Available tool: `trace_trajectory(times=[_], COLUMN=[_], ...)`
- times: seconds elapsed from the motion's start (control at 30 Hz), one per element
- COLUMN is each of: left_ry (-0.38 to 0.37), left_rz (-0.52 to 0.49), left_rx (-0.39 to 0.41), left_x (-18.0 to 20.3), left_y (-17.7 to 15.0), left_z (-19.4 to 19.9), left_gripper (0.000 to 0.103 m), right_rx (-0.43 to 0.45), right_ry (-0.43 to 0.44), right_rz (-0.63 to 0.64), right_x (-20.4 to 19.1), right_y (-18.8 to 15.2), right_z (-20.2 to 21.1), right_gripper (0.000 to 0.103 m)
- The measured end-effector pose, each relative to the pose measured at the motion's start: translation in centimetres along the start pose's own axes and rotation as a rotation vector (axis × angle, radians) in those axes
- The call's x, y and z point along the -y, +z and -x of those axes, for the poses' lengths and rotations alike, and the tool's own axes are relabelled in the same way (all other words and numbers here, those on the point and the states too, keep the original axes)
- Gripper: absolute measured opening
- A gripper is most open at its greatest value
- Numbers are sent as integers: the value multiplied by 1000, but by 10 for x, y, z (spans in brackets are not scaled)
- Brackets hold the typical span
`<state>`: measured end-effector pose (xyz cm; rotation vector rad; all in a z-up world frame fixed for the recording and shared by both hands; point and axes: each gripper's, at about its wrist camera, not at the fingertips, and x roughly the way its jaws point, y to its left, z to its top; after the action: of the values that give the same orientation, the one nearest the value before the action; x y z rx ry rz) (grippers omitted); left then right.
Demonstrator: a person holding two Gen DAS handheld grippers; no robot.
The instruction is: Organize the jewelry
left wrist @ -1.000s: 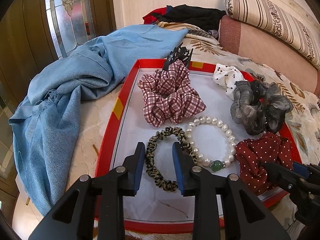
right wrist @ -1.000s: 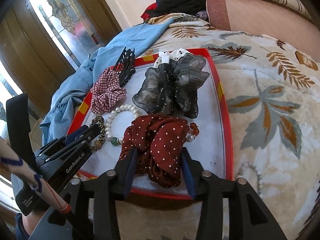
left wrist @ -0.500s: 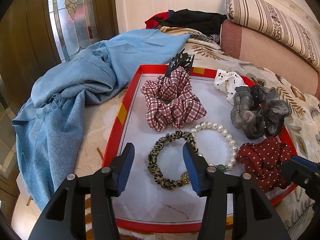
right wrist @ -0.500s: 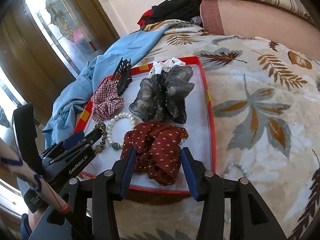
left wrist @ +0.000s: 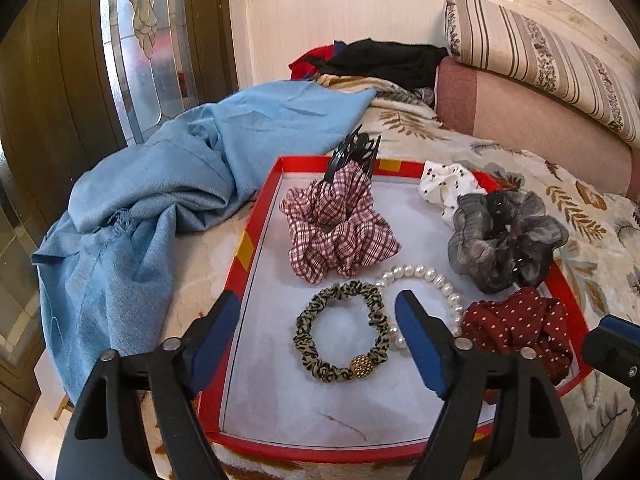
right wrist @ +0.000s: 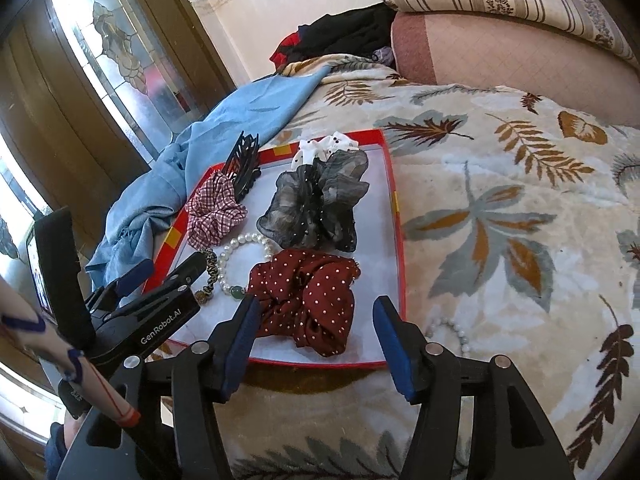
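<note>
A red-rimmed tray (left wrist: 256, 236) (right wrist: 396, 216) lies on the bed. It holds a leopard-print hair tie (left wrist: 340, 332), a pearl bracelet (left wrist: 424, 276) (right wrist: 240, 240), a plaid scrunchie (left wrist: 336, 232) (right wrist: 216, 212), a black claw clip (left wrist: 352, 152) (right wrist: 240, 160), a grey scrunchie (left wrist: 504, 236) (right wrist: 316, 204), a white dotted scrunchie (left wrist: 448, 184) and a dark red dotted scrunchie (left wrist: 516, 324) (right wrist: 308, 296). My left gripper (left wrist: 320, 340) is open and empty, above the hair tie. My right gripper (right wrist: 316, 344) is open and empty at the red scrunchie's near side. A second pearl bracelet (right wrist: 452, 328) lies on the blanket beside the tray.
A blue cloth (left wrist: 160, 200) (right wrist: 224, 128) is heaped left of the tray. Dark clothes (left wrist: 380, 60) lie at the bed's far end. A striped pillow (left wrist: 540, 56) rests on the pink headboard (right wrist: 500, 48). A wooden door with patterned glass (left wrist: 132, 40) stands at left.
Both grippers have opened wider and drawn back from the tray. The left one let go of the leopard-print hair tie, which now lies flat on the tray.
</note>
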<state>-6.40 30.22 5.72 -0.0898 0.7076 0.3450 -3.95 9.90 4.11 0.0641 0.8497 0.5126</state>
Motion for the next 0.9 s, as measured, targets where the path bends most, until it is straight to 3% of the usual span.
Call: trace_trajectory(times=[0.1, 0.5, 0.63, 0.9], left_ry=[12, 55, 52, 42], left_rz=[1, 36, 45, 50], left_rx=[44, 170, 215, 226], left_x=[0, -6, -4, 3], left_y=[2, 5, 6, 1], left_z=[9, 36, 48, 68], left_gripper=[89, 103, 103, 103], right_rx=[14, 61, 80, 127], right_ry=[-7, -44, -70, -108], right_rz=[1, 39, 64, 104], right_x=[0, -8, -11, -11], right_y=[0, -2, -5, -13], right_z=[7, 32, 43, 71], right_gripper=[74, 83, 85, 87])
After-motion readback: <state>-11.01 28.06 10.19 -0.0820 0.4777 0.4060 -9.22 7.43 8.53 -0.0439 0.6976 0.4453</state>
